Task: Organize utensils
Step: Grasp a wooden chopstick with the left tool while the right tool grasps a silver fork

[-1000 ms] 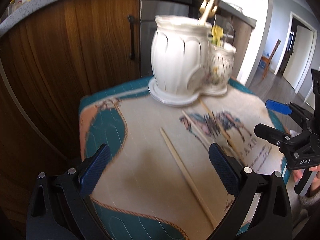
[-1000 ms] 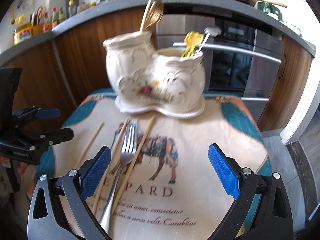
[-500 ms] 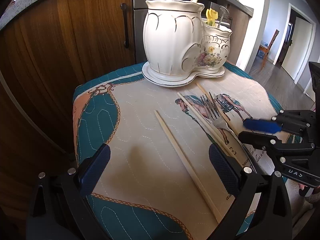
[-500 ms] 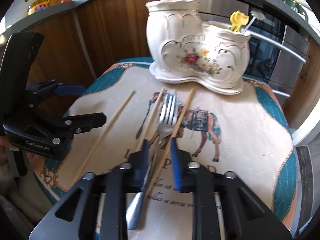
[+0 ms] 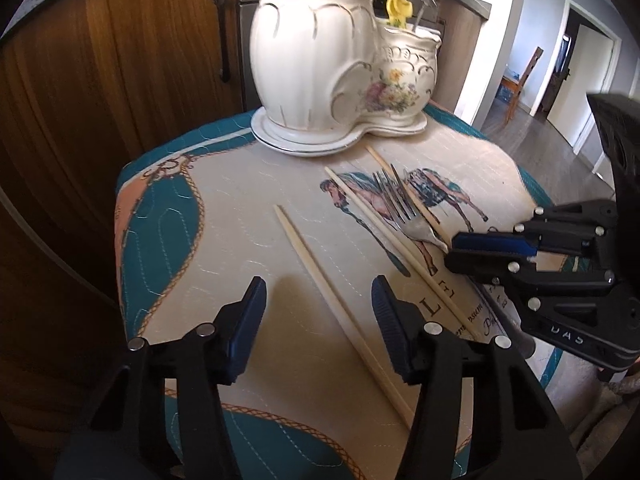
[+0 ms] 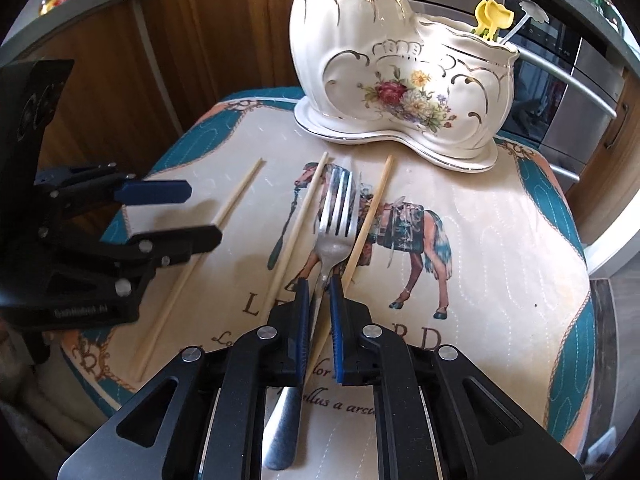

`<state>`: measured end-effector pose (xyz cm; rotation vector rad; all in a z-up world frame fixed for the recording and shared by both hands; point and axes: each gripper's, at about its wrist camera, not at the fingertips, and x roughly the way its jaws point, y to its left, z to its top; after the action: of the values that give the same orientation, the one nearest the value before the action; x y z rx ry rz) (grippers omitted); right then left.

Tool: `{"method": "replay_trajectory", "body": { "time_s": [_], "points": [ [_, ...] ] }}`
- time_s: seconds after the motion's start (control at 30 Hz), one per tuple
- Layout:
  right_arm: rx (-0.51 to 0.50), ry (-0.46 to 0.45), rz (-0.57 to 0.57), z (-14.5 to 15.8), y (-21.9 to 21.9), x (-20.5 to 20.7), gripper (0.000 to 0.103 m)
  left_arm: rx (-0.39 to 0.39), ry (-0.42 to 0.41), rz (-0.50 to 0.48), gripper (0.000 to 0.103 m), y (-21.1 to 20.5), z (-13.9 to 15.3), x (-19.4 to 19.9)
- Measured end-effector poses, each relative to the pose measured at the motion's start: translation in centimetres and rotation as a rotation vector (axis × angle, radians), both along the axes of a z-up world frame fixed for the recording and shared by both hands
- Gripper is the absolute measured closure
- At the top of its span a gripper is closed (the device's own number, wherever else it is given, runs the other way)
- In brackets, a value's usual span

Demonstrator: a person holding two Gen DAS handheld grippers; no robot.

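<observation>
A silver fork (image 6: 334, 216) lies on the printed mat between two wooden chopsticks (image 6: 298, 224) (image 6: 370, 212); a third chopstick (image 6: 200, 264) lies further left. My right gripper (image 6: 320, 284) is shut on the fork's neck, low on the mat. In the left wrist view the fork (image 5: 400, 204) shows with the right gripper (image 5: 452, 248) on it. My left gripper (image 5: 318, 304) is open and empty, its jaws either side of the near chopstick (image 5: 336, 300). A white ceramic two-pot holder (image 6: 400, 64) stands at the back.
The holder (image 5: 336, 60) has a gold utensil in the tall pot and yellow and silver utensils (image 6: 496, 16) in the low pot. The mat (image 6: 500, 240) covers a small table with edges close on all sides. Wooden cabinets (image 5: 120, 80) and an oven (image 6: 560, 92) stand behind.
My right gripper came down over the fork and closed from wide open onto its neck. My left gripper narrowed partly and moved lower, closer to the mat.
</observation>
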<state>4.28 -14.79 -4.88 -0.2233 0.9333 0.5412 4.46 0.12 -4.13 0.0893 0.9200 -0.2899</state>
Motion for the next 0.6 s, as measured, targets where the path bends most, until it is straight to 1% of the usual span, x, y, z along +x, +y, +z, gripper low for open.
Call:
{"method": "replay_trajectory", "body": {
  "time_s": [0.07,0.1,0.2,0.23,0.27,0.33,0.47,0.5,0.53,0.57,0.6],
  "points": [
    [-0.009,0.0,-0.002,0.0,0.2,0.1,0.091,0.011,0.013,0.003,0.049,-0.2,-0.4,0.2],
    [-0.012,0.001,-0.001,0.0,0.3,0.2,0.091,0.012,0.019,0.003,0.052,-0.2,-0.6,0.3],
    [-0.012,0.002,0.004,-0.1,0.6,0.3,0.091,0.047,0.008,0.01,0.068,-0.2,-0.9,0.5],
    [-0.012,0.001,0.005,-0.1,0.5,0.3,0.091,0.053,0.009,0.012,0.074,-0.1,-0.9,0.5],
    [-0.011,0.001,0.006,-0.1,0.5,0.3,0.091,0.052,0.012,0.013,0.076,0.1,-0.9,0.6],
    [-0.005,0.016,0.015,-0.2,0.5,0.2,0.091,0.061,0.013,0.007,0.087,0.4,-0.8,0.5],
    [0.013,0.027,0.019,-0.5,0.5,0.2,0.092,0.055,0.022,-0.02,0.091,0.9,-0.7,0.7],
    [0.023,0.031,0.016,-0.5,0.3,0.3,0.094,0.048,0.024,-0.027,0.093,1.0,-0.7,0.8],
    [0.031,0.034,0.017,-0.4,0.2,0.2,0.095,0.033,0.028,-0.039,0.097,1.0,-0.6,0.7],
    [0.037,0.038,0.017,-0.4,0.2,0.2,0.097,0.022,0.034,-0.053,0.097,1.0,-0.5,0.6],
    [0.038,0.038,0.016,-0.3,0.1,0.1,0.097,0.029,0.034,-0.057,0.097,0.9,-0.5,0.6]
  ]
}}
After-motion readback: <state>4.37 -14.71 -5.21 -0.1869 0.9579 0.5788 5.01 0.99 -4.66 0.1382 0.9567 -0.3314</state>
